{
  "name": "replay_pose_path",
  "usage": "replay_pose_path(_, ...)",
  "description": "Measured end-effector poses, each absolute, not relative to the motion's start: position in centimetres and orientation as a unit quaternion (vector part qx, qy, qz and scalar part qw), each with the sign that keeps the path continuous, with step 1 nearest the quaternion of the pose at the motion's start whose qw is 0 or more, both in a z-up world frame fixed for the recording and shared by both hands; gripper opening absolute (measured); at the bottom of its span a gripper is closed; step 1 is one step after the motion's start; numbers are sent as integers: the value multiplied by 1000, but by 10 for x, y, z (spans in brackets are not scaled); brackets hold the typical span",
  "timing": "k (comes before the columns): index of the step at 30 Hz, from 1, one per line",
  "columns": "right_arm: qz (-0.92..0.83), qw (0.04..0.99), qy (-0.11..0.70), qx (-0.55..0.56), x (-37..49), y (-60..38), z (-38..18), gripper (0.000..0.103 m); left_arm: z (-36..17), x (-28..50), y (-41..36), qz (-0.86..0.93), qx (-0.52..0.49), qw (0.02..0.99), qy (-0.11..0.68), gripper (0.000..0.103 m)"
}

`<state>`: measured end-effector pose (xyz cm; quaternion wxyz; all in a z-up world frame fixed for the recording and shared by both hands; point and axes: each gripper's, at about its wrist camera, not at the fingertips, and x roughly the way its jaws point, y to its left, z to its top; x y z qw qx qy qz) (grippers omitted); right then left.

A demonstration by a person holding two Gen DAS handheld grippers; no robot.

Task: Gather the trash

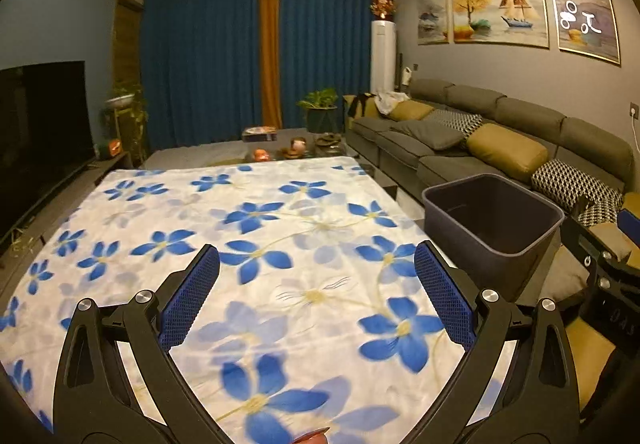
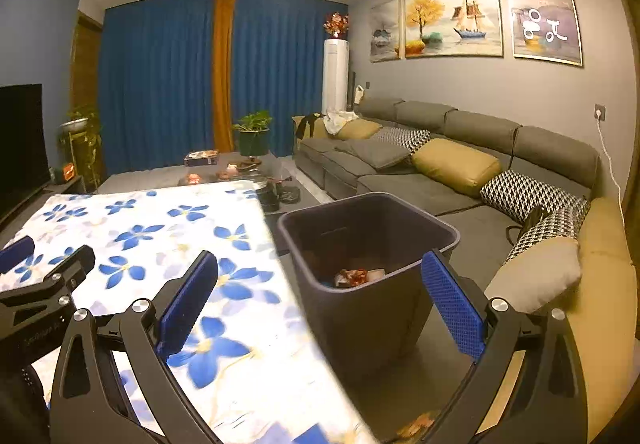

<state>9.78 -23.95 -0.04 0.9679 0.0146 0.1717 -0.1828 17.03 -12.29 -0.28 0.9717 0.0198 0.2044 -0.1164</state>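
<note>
A dark grey trash bin [image 2: 360,244] stands on the floor off the table's right edge; it also shows in the left wrist view [image 1: 492,220]. Reddish and white trash [image 2: 356,276] lies at its bottom. My right gripper [image 2: 320,284] is open and empty, hovering over the table edge and the bin's near wall. My left gripper [image 1: 316,280] is open and empty above the table with the blue-flower cloth [image 1: 240,244]. A small reddish thing [image 1: 312,436] peeks in at the bottom edge under the left gripper; I cannot tell what it is.
A grey sofa [image 2: 460,164] with yellow and patterned cushions runs along the right wall beside the bin. A low coffee table [image 2: 240,172] with small items and a potted plant stands beyond the table. A TV [image 1: 40,132] stands on the left.
</note>
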Motion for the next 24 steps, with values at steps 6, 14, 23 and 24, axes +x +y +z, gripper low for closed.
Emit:
replay_pose_path(6, -173, 971, 166, 9, 76, -208, 7, 98, 4, 146, -90, -107, 10, 974, 197, 96)
replay_pose_path(14, -167, 972, 166, 10, 55, -187, 9, 98, 7, 122, -67, -107, 10, 976, 188, 96)
replay_pose_path(23, -165, 973, 159, 1, 42, -176, 12, 98, 10, 108, -60, -112, 4, 977, 181, 96)
replay_pose_path(24, -166, 973, 158, 0, 40, -176, 13, 98, 11, 106, -60, -113, 4, 977, 180, 96)
